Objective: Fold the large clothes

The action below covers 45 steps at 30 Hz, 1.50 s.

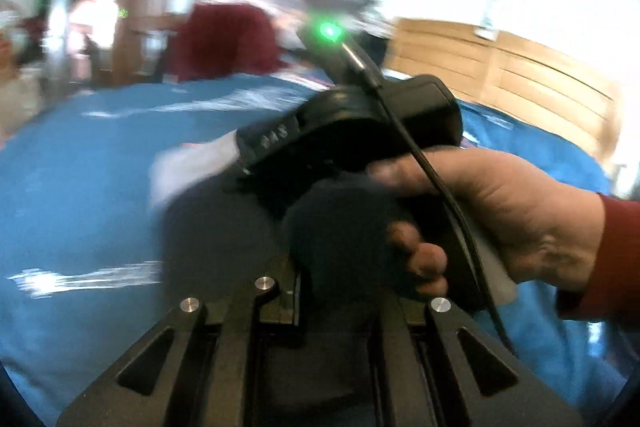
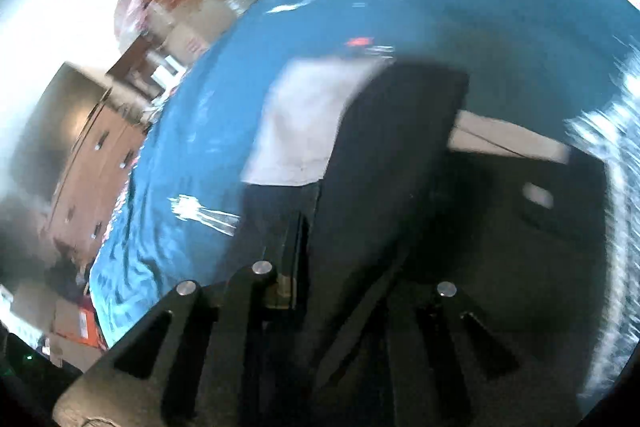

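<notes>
In the left wrist view, a dark garment with a white panel [image 1: 192,163] lies on a blue bedspread [image 1: 80,155]. The left gripper [image 1: 344,227] pinches a bunch of the dark cloth. Ahead, a hand [image 1: 500,211] in a red sleeve holds the black right gripper's handle [image 1: 360,131].

In the right wrist view, the same garment [image 2: 304,123] lies blurred on the bedspread [image 2: 460,7]. The right gripper [image 2: 344,251] is buried in dark fabric; whether it grips is unclear.

Blue, black and white under your hands

Your garment [image 2: 400,155] is black with a white panel, lying on a blue bedspread [image 1: 80,167] streaked white; your sleeve [image 1: 616,259] is dark red, the headboard [image 1: 520,75] pale wood, one green light [image 1: 329,31].
</notes>
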Available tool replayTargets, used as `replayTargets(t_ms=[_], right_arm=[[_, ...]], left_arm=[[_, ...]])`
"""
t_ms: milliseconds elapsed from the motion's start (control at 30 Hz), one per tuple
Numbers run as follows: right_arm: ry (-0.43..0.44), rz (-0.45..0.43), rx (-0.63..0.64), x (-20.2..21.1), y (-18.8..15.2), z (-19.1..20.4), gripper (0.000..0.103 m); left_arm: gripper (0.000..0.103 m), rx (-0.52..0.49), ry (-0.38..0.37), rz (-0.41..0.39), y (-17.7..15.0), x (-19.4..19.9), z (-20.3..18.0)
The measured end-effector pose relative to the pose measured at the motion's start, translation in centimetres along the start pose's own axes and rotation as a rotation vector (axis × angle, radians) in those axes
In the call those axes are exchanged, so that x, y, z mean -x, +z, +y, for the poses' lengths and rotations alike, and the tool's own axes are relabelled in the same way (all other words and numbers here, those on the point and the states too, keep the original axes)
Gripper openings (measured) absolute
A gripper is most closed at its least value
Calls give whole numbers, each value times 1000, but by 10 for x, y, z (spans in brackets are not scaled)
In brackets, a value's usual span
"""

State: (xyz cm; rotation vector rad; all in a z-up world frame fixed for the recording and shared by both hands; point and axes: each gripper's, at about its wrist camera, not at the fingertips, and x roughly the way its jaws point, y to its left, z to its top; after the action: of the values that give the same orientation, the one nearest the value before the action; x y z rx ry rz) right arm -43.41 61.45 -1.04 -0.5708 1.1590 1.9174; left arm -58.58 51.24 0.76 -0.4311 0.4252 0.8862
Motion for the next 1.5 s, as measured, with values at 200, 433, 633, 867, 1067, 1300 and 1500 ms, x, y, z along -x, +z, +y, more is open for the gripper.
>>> replayTargets(t_ms=[200, 433, 633, 867, 1067, 1300, 1500], right_arm=[[22, 1, -102, 18, -18, -68, 11], [69, -3, -137, 36, -14, -108, 11], [152, 67, -219, 9, -18, -147, 12], [221, 115, -250, 32, -29, -150, 40], [228, 121, -222, 79, -81, -138, 60], [270, 112, -256, 94, -108, -124, 72], [267, 94, -236, 88, -115, -110, 36]], left_arm=[[8, -23, -109, 126, -3, -56, -58], [12, -30, -127, 171, -3, -85, -93], [19, -33, -59, 309, -31, -145, -106], [33, -53, -86, 254, -26, -64, -89], [43, 18, 44, 118, -46, 48, -36], [54, 94, 167, 146, -77, 56, 15], [54, 27, 195, 193, -72, 5, 19]])
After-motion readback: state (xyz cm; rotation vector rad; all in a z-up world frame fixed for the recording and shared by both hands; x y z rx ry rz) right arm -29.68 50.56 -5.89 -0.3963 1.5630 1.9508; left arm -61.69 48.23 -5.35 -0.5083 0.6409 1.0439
